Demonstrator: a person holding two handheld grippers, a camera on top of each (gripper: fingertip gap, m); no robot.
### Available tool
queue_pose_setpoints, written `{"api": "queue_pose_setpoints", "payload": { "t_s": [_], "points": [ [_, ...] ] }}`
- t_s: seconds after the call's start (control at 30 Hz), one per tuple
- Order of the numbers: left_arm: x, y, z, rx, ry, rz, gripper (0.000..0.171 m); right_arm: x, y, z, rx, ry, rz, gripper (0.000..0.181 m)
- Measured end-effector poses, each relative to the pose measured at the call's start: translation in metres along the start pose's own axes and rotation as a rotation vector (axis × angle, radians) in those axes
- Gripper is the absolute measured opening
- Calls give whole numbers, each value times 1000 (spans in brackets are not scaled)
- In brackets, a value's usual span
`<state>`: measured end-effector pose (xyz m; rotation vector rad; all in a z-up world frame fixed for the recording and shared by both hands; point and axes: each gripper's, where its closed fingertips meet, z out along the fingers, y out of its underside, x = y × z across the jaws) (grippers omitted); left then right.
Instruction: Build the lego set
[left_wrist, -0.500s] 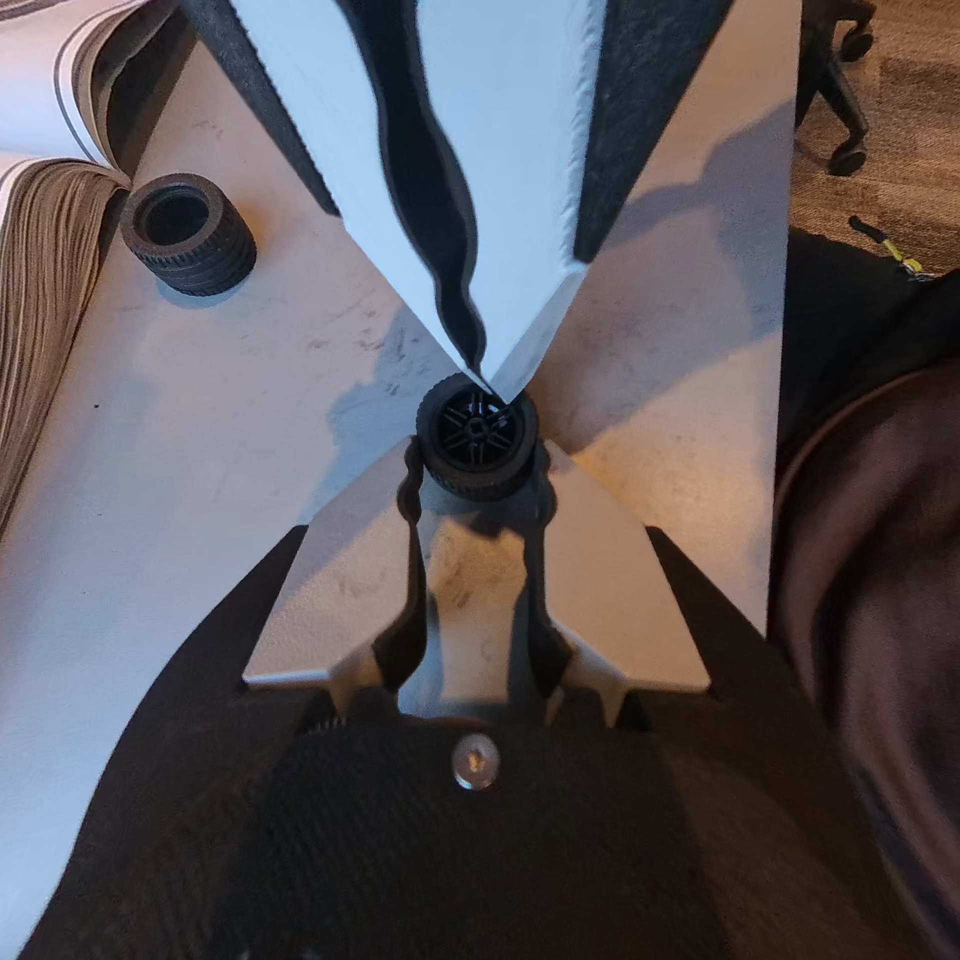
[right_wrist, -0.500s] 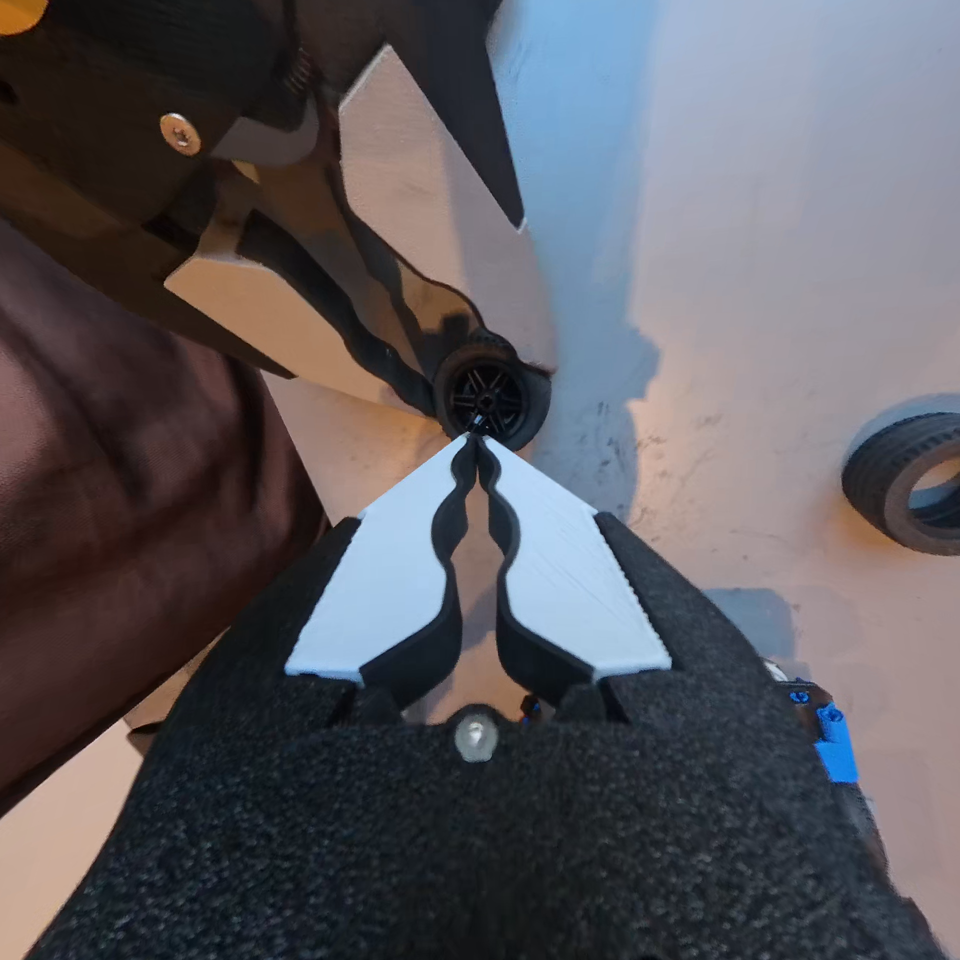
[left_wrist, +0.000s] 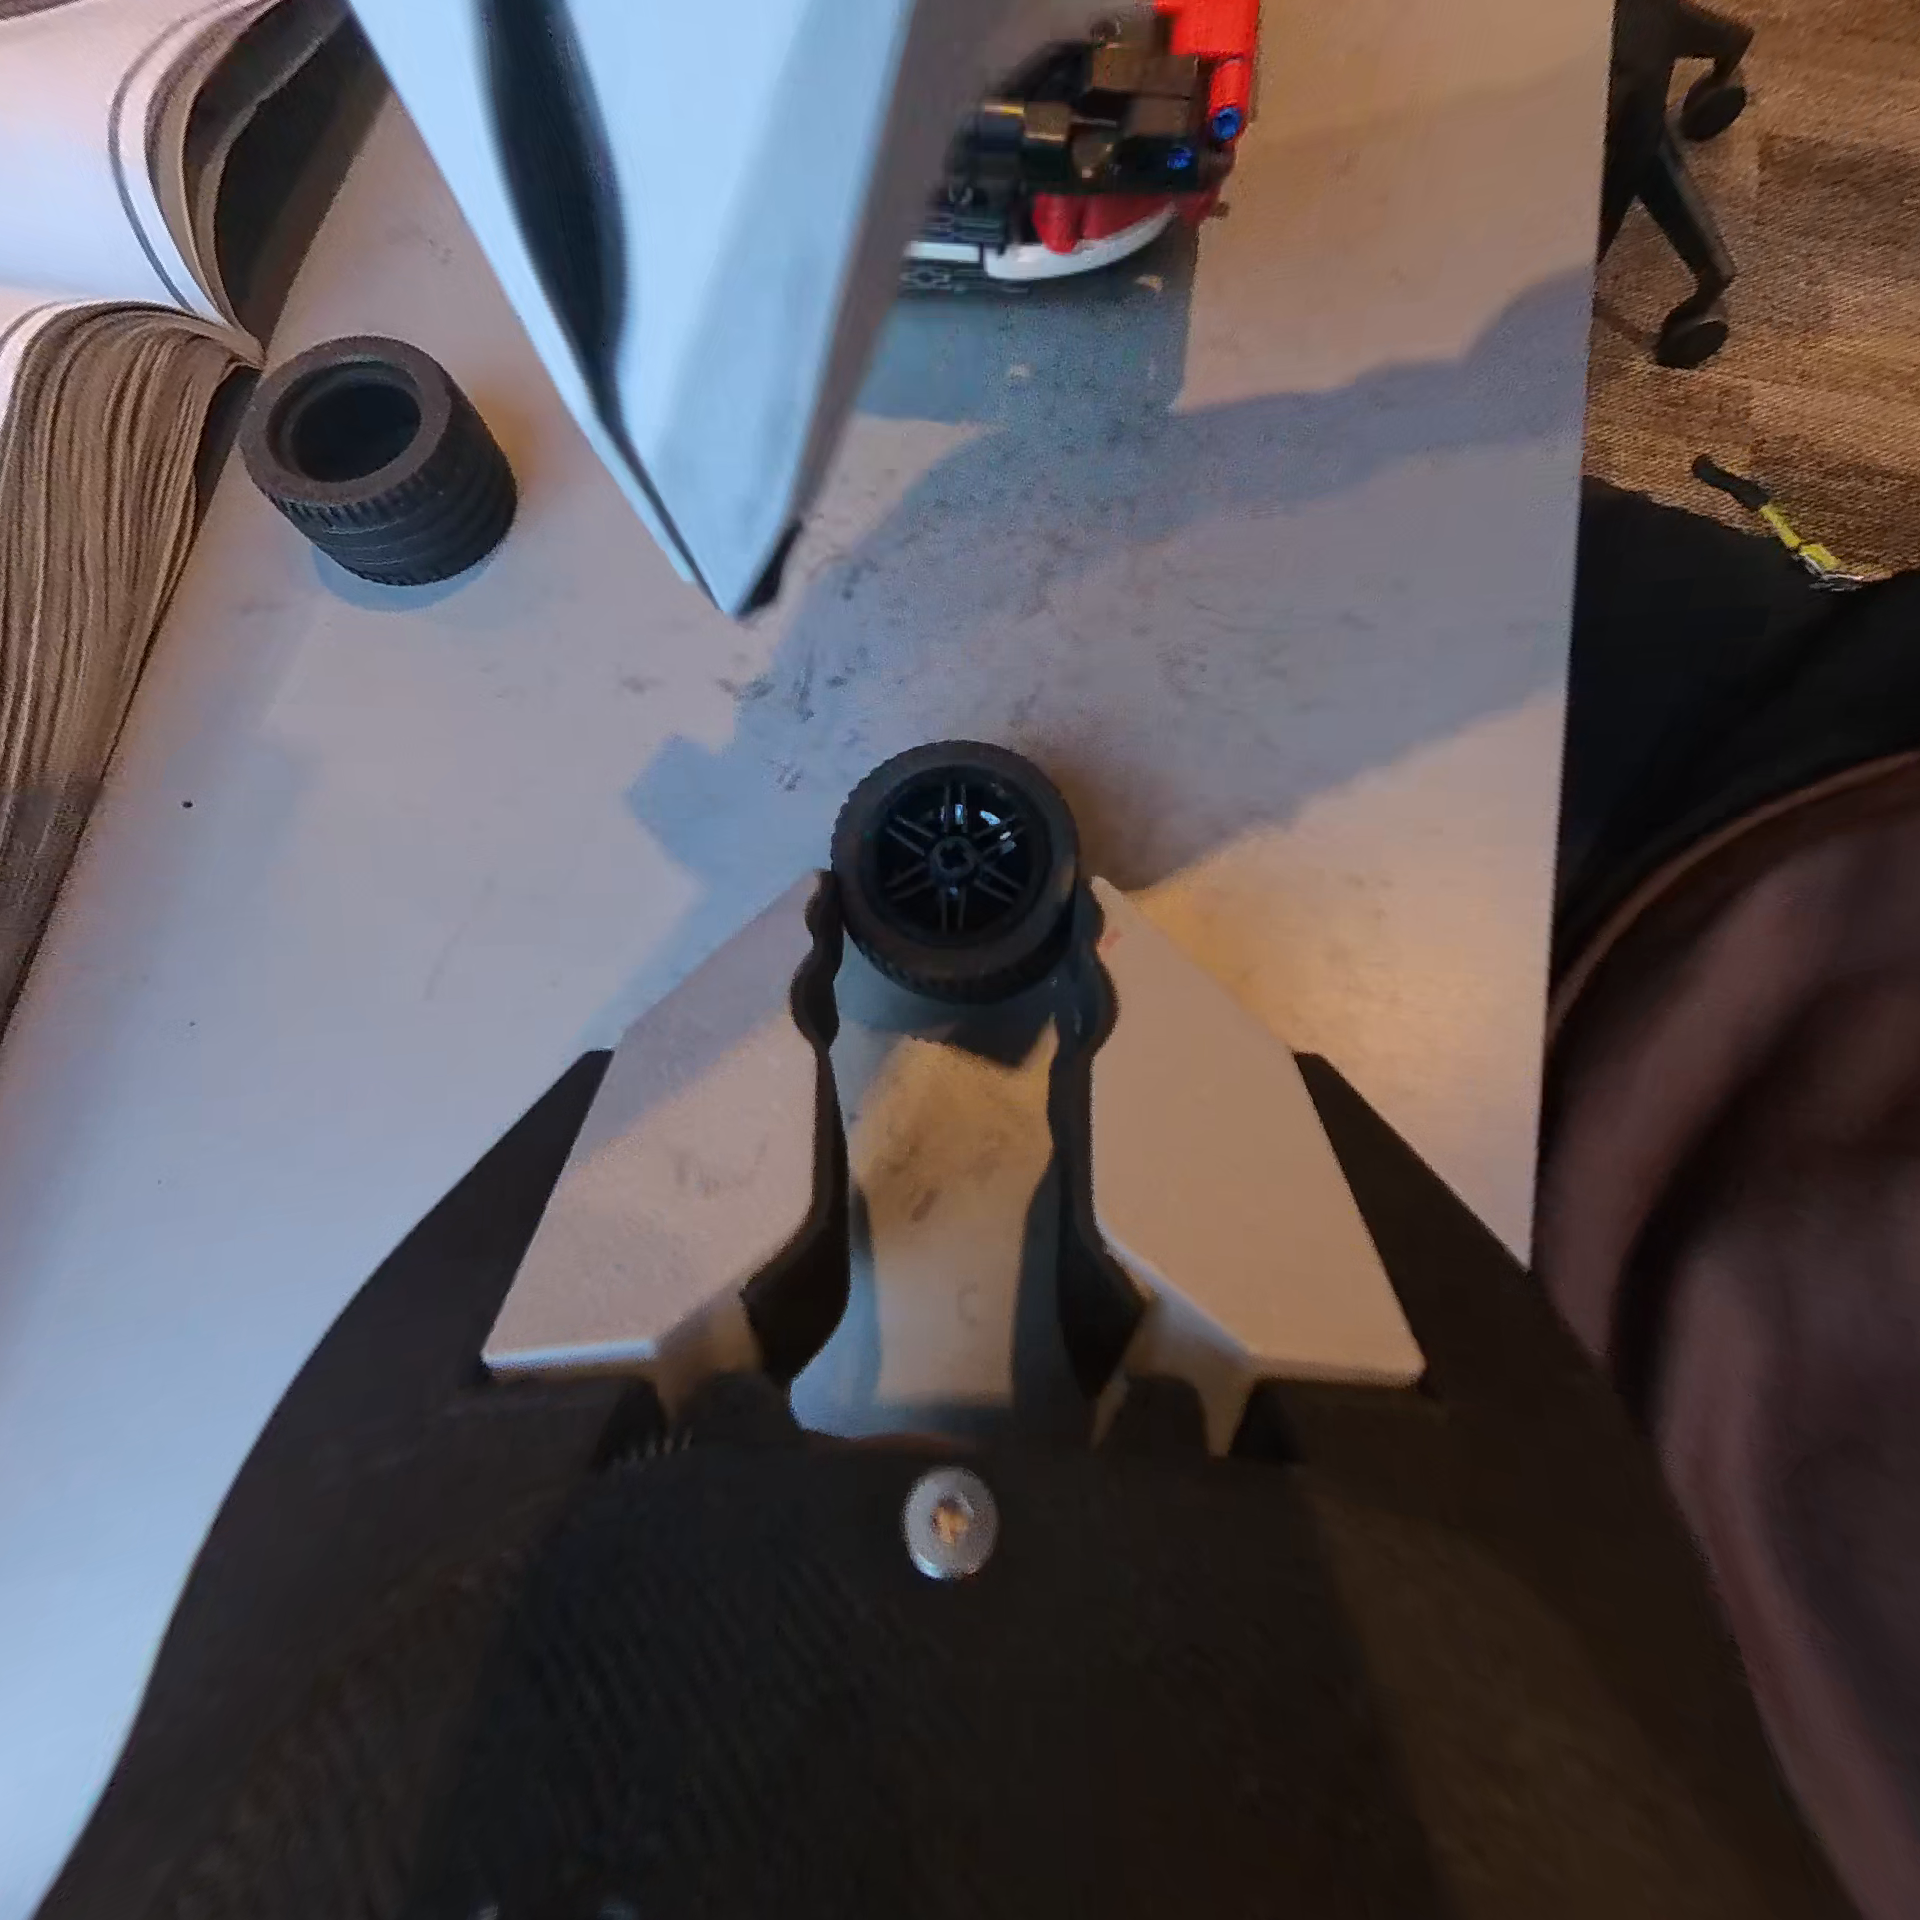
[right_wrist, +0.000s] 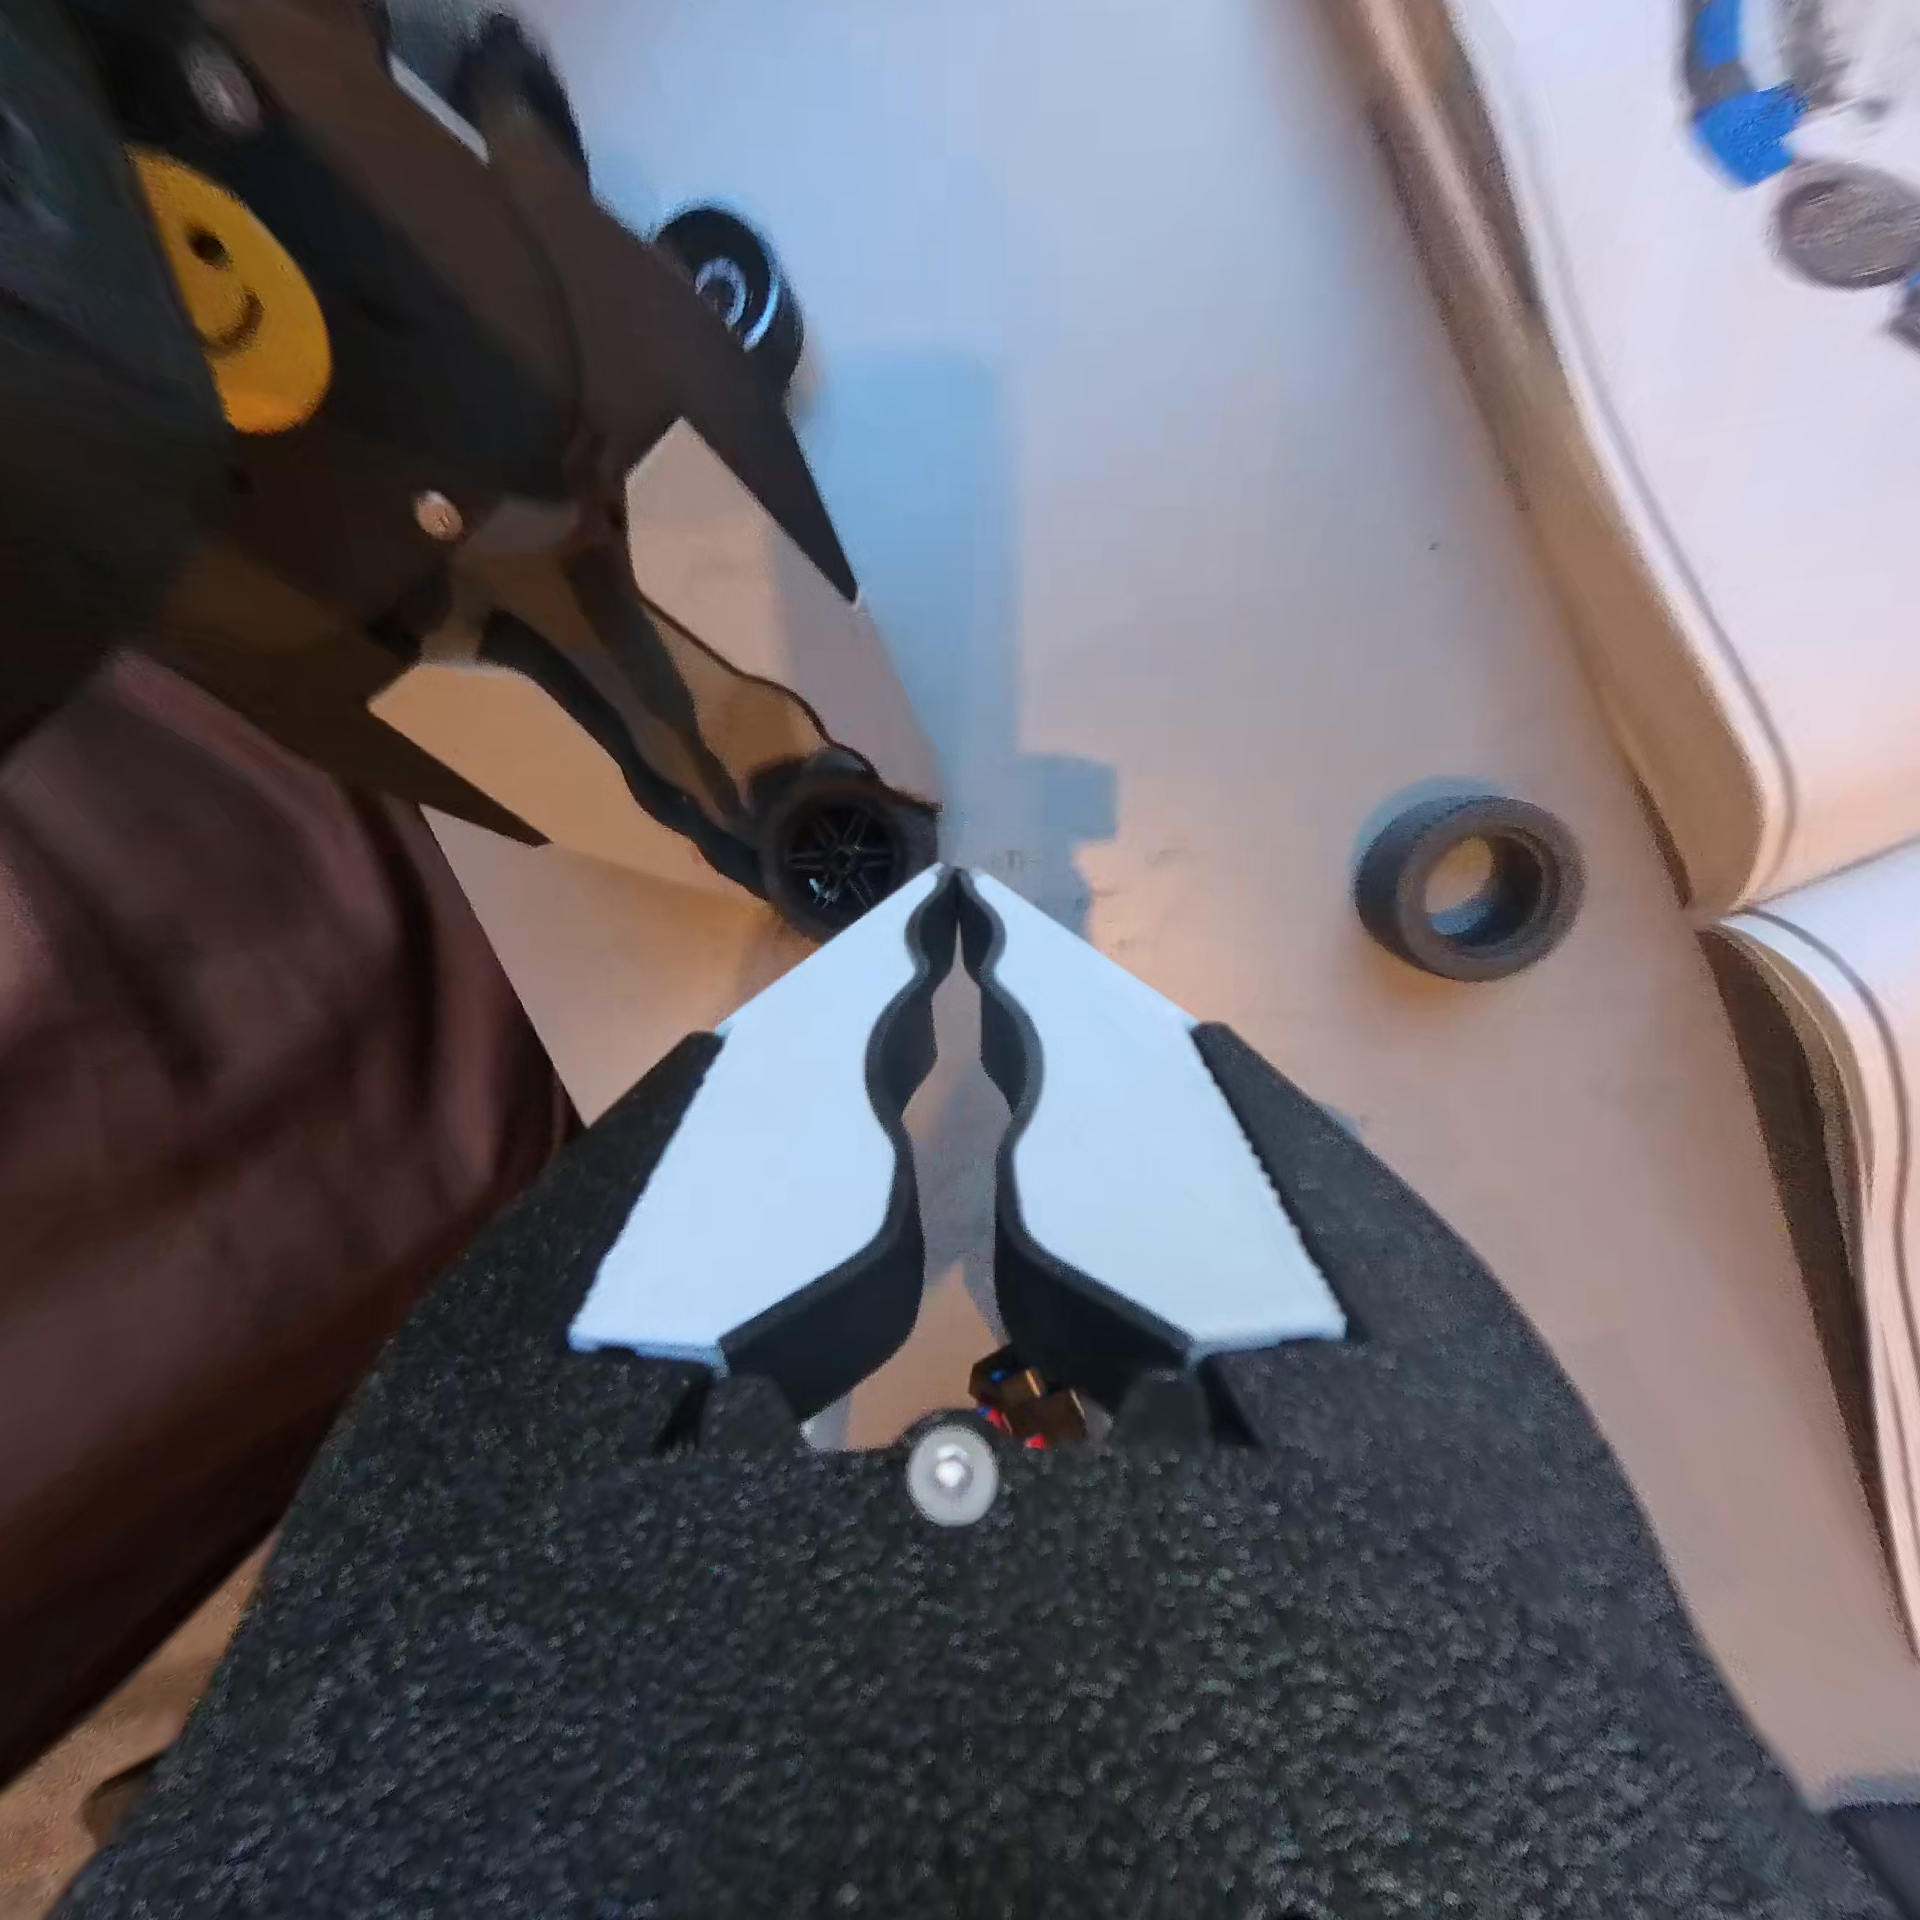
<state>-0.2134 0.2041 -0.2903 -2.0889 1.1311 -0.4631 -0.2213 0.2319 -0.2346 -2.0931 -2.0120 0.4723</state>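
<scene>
While the tabletop (left_wrist: 364, 935) takes up most of both views, with the open booklet (left_wrist: 94, 499) along its far-left edge, the news is the right gripper (right_wrist: 954, 883): half a second ago its closed tips were pressed against the hub of the wheel, and now it has pulled back, blurred in the left wrist view, tips together and gripping nothing. That retreat has uncovered the half-built car (left_wrist: 1091, 156), red, black and white, at the far end of the tabletop. The left gripper (left_wrist: 951, 914) hasn't budged, its fingers (left_wrist: 727, 1122) clamped on either side of the wheel (left_wrist: 951, 868), spoked hub facing up, held just above the tabletop near the person's lap. Looks like the rim is now seated in its tyre, so that push is finished. A bare tyre (left_wrist: 379, 457) waits by the booklet, well apart, and another wheel (right_wrist: 732, 286) lies beyond the left gripper. My read: this wheel is ready for the car.
</scene>
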Motion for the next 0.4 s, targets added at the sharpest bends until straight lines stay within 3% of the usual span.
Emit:
{"api": "queue_pose_setpoints", "payload": {
  "t_s": [0.03,0.23,0.4],
  "points": [
    [0,0,0,0,1,-1,41,0,-2,-4,20,-4,15,0],
    [-1,0,0,-2,9,-9,41,-19,27,29,-96,-64,-4,0],
    [-2,0,0,-2,9,-11,41,-15,28,28,-179,-60,-39,0]
  ]
}}
